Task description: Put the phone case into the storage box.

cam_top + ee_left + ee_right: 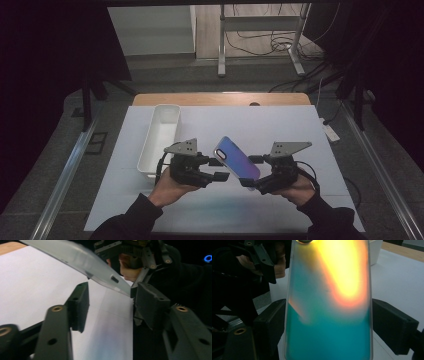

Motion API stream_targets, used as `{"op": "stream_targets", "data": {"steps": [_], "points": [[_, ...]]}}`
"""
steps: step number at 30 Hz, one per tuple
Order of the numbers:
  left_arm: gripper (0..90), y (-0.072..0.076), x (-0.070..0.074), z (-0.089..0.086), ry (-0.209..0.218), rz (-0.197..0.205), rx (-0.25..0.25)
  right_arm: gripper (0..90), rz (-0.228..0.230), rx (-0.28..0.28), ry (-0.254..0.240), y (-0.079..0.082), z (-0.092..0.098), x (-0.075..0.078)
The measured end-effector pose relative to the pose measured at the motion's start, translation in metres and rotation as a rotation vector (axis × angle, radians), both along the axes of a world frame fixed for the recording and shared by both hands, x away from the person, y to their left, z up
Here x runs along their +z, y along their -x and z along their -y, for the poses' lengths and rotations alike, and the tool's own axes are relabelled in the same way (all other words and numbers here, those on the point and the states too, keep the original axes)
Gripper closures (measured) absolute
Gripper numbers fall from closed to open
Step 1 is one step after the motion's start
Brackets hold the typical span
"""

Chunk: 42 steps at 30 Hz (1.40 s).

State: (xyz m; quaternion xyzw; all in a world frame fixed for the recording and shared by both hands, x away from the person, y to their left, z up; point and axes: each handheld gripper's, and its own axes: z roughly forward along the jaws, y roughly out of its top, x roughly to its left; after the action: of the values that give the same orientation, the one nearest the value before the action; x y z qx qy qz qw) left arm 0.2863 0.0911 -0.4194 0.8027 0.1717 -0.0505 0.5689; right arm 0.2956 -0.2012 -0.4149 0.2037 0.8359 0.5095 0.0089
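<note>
Forearms enter low, the left gripper [220,169] with fingers half open beside the phone case [236,157], not gripping it, while the right gripper [250,172] clamps its long edges above the table [280,125]; light, slick, flexible, best held by its rims.

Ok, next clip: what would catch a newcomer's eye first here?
The iridescent phone case, blue-violet in the high view and glowing yellow and teal in the right gripper view, held up above the middle of the white table. The right gripper clamps its near end, while the left gripper has its jaws around the other end, not pressing. A long white bin lies to the left.
</note>
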Motion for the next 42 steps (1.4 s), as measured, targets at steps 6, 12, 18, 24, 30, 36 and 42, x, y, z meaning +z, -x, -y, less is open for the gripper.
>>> {"op": "stream_targets", "data": {"steps": [6, 12, 18, 24, 30, 36, 42], "points": [[58.8, -0.002, 0.0, -0.002, 0.039, -0.023, -0.037, 16.8, -0.002, 0.015, -0.002, 0.001, -0.001, 0.0], [70.3, -0.005, -0.003, -0.005, 0.068, -0.056, -0.073, 16.8, -0.004, 0.024, -0.003, 0.001, -0.002, -0.001], [76.8, -0.007, -0.005, -0.006, 0.078, -0.078, -0.09, 16.8, -0.009, 0.042, -0.002, 0.002, -0.003, -0.002], [81.5, -0.009, -0.007, -0.007, 0.087, -0.096, -0.125, 16.7, -0.014, 0.052, 0.007, 0.002, -0.004, -0.003], [86.3, -0.011, -0.009, -0.006, 0.084, -0.085, -0.19, 16.6, -0.029, 0.085, 0.014, 0.001, -0.007, -0.009], [88.1, -0.007, -0.006, -0.002, 0.054, -0.034, -0.202, 15.1, -0.063, 0.118, 0.021, -0.002, -0.01, -0.013], [88.6, -0.007, -0.006, 0.0, -0.014, -0.017, -0.161, 12.6, -0.051, 0.072, 0.094, -0.002, -0.014, -0.018]]}}
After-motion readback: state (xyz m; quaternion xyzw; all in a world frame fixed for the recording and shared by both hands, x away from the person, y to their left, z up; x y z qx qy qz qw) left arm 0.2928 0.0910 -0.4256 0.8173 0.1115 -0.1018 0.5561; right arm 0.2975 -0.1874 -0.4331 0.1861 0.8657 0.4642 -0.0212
